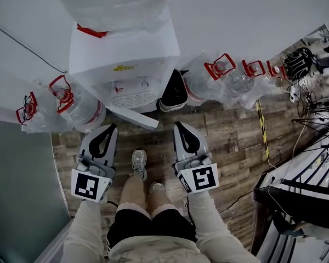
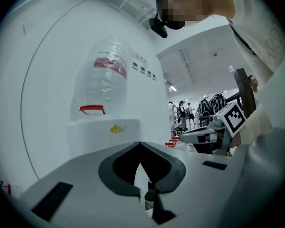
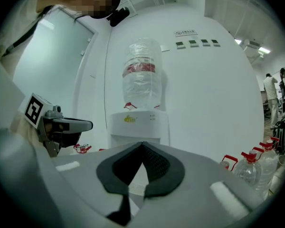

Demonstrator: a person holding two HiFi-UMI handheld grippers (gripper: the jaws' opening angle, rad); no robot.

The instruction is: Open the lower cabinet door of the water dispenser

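My left tongs (image 1: 109,127) and right tongs (image 1: 179,126) are pinched together, empty. The white water dispenser (image 1: 126,53) has its flat white plastic lower door (image 1: 132,117) ajar near the floor. I judge it light and stiff, best hooked at its free edge.

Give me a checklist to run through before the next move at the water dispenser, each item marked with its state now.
1. The left claw is empty: ok, jaws together with nothing between them.
2. The right claw is empty: ok, jaws together with nothing between them.
3. The lower cabinet door is open: ok, it appears to be swung out from the water dispenser.
4. Both claws are clear of the door: ok, they hang apart from it and touch nothing.
5. The door is clear of the water jugs on the floor: cannot tell, they sit close.
6. The shoe is clear of the door: ok.
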